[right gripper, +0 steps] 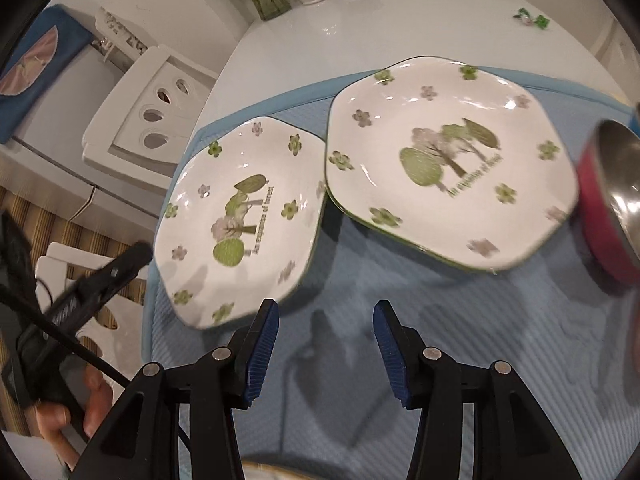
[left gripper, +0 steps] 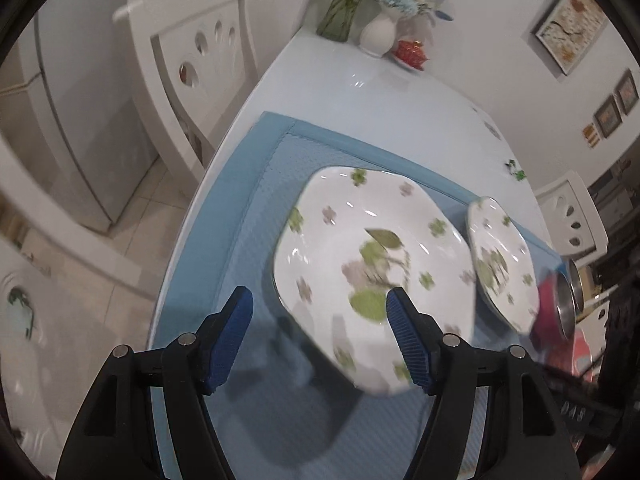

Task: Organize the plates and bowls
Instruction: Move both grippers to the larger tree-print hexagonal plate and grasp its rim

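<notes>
a: where do things stand around the mat point(right gripper: 460, 340)?

b: two flowered plates lie on it. the left plate point(right gripper: 240, 216) sits toward the mat's left edge, the right plate point(right gripper: 448, 160) just beside it toward the mat's far edge, its rim seeming to overlap the left one's a little. a red bowl point(right gripper: 604, 216) with a steel inside sits at the mat's right side, just beside the right plate.

a: and the grippers?

b: both released, nothing held. the left gripper point(left gripper: 320, 312) hovers over the mat's near-left part, one finger in front of the left plate point(left gripper: 368, 264), the other over bare mat. the right gripper point(right gripper: 326, 336) hangs over the mat's near middle, fingers spread, short of both plates.

a: so the step is a pick-up?

b: i judge so: likely stacking one plate on the other. the left plate's near rim lies close to the left gripper.

a: how to do it well?

b: glazed plates are slick and lie flat on the mat, so come in low and get one finger under the rim, one over, and close firmly. take the rim at a straight side, not a corner. lift level, since a one-edge grip lets the plate droop. where the rims meet, slide the plate clear toward the mat's left edge before raising it, or it may drag its neighbour.

a: risks?

b: a chipped rim, or nudging the bowl.
</notes>
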The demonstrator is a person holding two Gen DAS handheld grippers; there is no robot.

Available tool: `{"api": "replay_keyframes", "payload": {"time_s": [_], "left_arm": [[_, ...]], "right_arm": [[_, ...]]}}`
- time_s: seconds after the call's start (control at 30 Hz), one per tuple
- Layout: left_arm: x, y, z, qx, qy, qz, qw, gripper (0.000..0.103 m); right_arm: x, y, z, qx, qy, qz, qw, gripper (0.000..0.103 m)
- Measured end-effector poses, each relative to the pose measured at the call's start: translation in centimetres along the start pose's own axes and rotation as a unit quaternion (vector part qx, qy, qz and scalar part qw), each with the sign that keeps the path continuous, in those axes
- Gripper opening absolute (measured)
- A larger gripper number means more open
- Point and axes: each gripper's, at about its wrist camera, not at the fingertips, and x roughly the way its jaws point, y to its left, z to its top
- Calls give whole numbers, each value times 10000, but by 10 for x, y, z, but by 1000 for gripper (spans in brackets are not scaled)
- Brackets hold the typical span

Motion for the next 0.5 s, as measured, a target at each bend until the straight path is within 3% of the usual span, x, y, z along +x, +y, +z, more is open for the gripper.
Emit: {"api": "replay_keyframes", "payload": {"time_s": [0.5], "left_arm": [[61, 9, 37, 202, 167, -167, 9995, 58]], "right_arm": [[49, -1, 32, -63, 71, 178, 9998, 47]]}}
